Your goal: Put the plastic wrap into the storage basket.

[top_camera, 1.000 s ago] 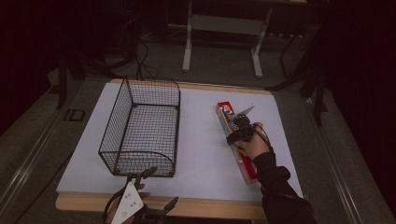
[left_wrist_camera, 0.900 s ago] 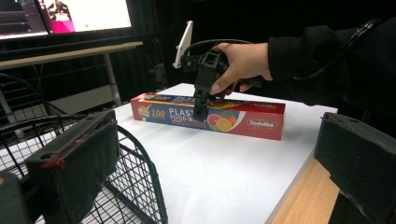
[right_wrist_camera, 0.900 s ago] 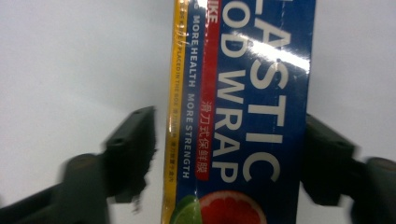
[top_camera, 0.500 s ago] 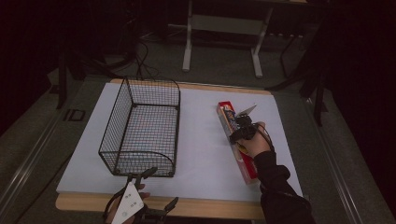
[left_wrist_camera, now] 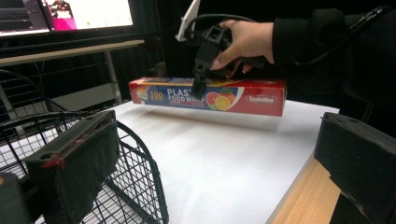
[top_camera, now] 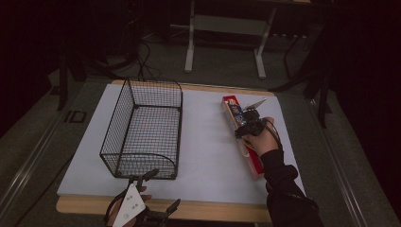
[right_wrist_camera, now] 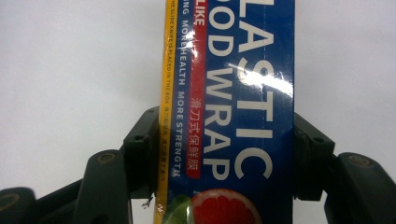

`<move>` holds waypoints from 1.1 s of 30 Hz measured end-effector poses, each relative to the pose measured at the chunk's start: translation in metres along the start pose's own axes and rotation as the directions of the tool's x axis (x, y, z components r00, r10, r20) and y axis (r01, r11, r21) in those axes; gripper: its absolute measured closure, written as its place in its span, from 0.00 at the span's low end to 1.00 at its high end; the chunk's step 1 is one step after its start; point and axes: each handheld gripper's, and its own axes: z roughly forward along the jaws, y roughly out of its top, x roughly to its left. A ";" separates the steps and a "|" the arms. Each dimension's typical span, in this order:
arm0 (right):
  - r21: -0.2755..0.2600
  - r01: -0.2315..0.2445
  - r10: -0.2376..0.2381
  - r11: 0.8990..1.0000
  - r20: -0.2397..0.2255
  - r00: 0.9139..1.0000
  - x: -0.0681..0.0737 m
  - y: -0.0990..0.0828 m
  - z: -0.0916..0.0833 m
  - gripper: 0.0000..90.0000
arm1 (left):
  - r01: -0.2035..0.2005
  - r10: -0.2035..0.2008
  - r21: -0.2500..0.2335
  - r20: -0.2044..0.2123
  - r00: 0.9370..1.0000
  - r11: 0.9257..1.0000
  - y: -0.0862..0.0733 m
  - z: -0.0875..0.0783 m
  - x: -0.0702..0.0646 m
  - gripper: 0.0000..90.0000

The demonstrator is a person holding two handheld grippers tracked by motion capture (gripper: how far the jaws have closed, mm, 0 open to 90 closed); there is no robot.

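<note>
Box of plastic wrap (right_wrist_camera: 231, 107) sits clamped in the right hand-held gripper (right_wrist_camera: 224, 156), apparently just clear of the table (top_camera: 208, 142). Keep it level. The left hand-held gripper (left_wrist_camera: 210, 172) gapes wide.

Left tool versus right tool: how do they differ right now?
The right tool is out over the white mat, jaws closed on the plastic food wrap box; the left tool sits at the table's near edge beside the wire basket, jaws open and empty. In the left gripper view the box looks lifted. Both are hand-held.
</note>
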 end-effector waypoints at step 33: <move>-0.200 0.125 -0.137 0.972 -0.048 0.989 0.074 0.040 -0.082 0.44 | 0.001 -0.001 0.006 0.009 1.000 1.000 -0.001 0.001 -0.001 0.01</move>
